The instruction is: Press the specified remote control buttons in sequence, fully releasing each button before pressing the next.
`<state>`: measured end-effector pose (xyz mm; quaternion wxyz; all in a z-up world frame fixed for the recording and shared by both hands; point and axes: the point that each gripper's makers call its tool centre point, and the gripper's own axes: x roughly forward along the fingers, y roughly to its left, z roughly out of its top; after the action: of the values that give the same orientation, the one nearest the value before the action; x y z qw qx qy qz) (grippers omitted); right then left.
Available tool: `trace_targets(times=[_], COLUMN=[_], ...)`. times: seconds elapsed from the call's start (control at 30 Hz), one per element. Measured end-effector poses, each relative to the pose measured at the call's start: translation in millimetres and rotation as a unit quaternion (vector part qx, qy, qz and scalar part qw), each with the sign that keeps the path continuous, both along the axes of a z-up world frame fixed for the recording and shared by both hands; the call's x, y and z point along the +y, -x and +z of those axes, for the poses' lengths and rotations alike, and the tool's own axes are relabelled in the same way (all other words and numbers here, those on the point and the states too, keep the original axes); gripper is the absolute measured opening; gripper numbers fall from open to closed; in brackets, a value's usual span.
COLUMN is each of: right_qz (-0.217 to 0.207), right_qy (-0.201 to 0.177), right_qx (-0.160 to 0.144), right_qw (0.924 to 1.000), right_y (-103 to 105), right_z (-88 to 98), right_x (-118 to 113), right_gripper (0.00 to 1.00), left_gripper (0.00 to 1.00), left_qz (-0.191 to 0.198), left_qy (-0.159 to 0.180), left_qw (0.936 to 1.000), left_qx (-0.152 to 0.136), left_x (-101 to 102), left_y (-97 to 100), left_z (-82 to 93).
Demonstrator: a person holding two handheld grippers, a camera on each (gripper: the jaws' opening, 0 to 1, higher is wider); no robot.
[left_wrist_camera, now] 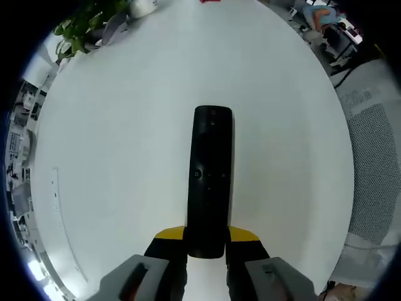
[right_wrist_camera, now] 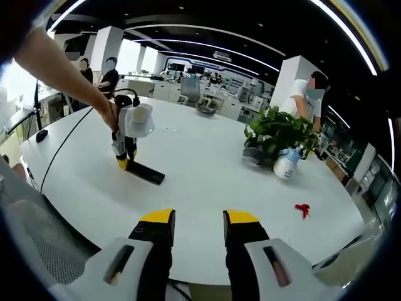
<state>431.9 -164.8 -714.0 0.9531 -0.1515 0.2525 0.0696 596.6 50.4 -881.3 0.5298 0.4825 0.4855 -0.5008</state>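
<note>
In the left gripper view a long black remote control (left_wrist_camera: pixel 211 175) lies lengthwise on the white table (left_wrist_camera: pixel 125 157), its near end clamped between my left gripper's (left_wrist_camera: pixel 207 241) yellow-tipped jaws. Small buttons show on its upper face. In the right gripper view the same remote (right_wrist_camera: pixel 145 173) rests flat on the table (right_wrist_camera: pixel 207 163), held at one end by the left gripper (right_wrist_camera: pixel 125 157) in a person's hand. My right gripper (right_wrist_camera: pixel 199 219) hovers over the table's near edge, well apart from the remote, open with nothing between its fingers.
A potted plant (right_wrist_camera: pixel 279 135) and a white bottle (right_wrist_camera: pixel 287 164) stand at the table's far right, with a small red object (right_wrist_camera: pixel 303 209) nearer. A cable (right_wrist_camera: pixel 69 141) trails over the left side. A mesh chair back (left_wrist_camera: pixel 373 169) sits beside the table. People stand in the background.
</note>
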Motion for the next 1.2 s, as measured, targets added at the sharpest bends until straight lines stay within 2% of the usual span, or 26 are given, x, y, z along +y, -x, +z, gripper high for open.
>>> trace_targets(times=[0.27, 1.2], right_qz=[-0.002, 0.009], right_qy=[0.001, 0.009], right_qx=[-0.001, 0.003], right_qw=[1.0000, 0.9999], right_y=[-0.3, 0.3], right_z=[0.6, -0.9], right_x=[-1.2, 2.8], right_gripper=[0.32, 0.31], left_gripper=[0.21, 0.21], left_qz=[-0.012, -0.005], left_qy=[-0.012, -0.011], left_qw=[0.9998, 0.9999], left_qx=[0.003, 0.007], left_x=[3.2, 5.1], left_y=[16.1, 59.9], left_z=[-1.4, -1.4])
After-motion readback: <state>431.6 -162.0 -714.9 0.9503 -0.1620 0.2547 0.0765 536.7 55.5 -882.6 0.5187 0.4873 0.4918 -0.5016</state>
